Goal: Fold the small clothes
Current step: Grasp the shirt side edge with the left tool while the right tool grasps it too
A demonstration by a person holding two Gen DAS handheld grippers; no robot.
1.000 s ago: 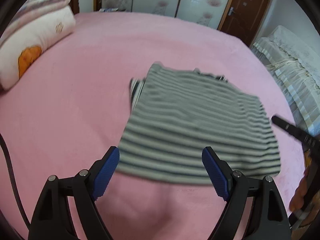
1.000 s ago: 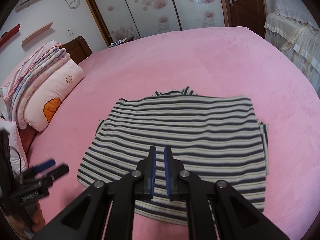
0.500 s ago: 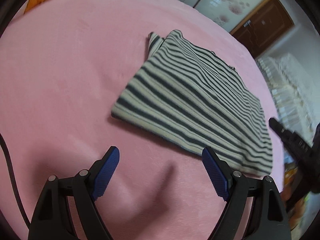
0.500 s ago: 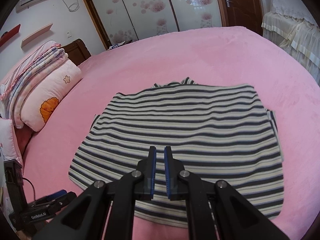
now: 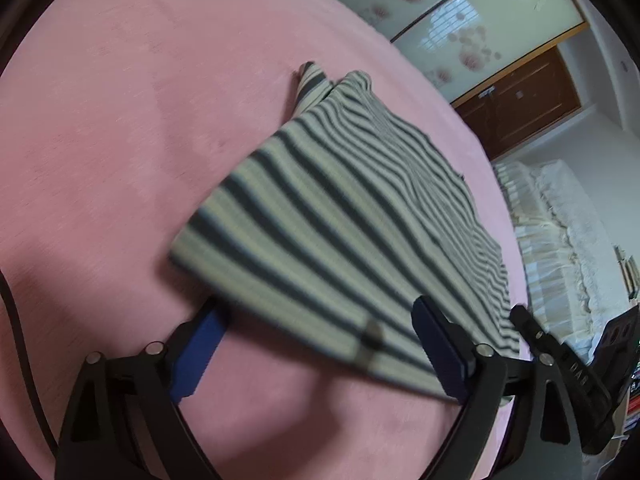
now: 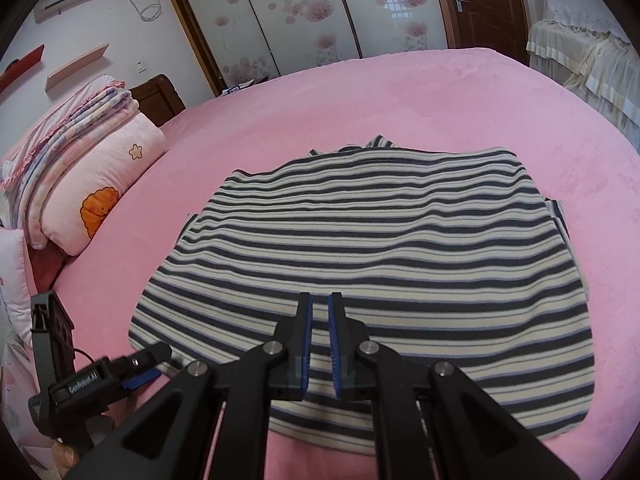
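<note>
A small shirt with dark and cream stripes (image 6: 372, 256) lies flat on the pink bed, sleeves folded in; it also shows in the left wrist view (image 5: 352, 232). My left gripper (image 5: 320, 344) is open, its jaws wide apart, and straddles the shirt's near hem at the left corner; the left blue pad (image 5: 196, 352) sits under the hem's edge. It shows in the right wrist view (image 6: 136, 376) at the shirt's near left corner. My right gripper (image 6: 319, 344) is shut on nothing and hovers over the shirt's near hem. It shows in the left wrist view (image 5: 552, 356).
The pink bed (image 6: 400, 100) stretches all around the shirt. Pillows and folded quilts (image 6: 88, 168) are stacked at the left. A cloth-covered sofa (image 6: 580, 56) stands at the right, a wardrobe and door behind.
My left gripper has tilted and moved in low to the shirt's near left corner, so its open jaws now straddle the hem. My right gripper has stayed shut over the hem.
</note>
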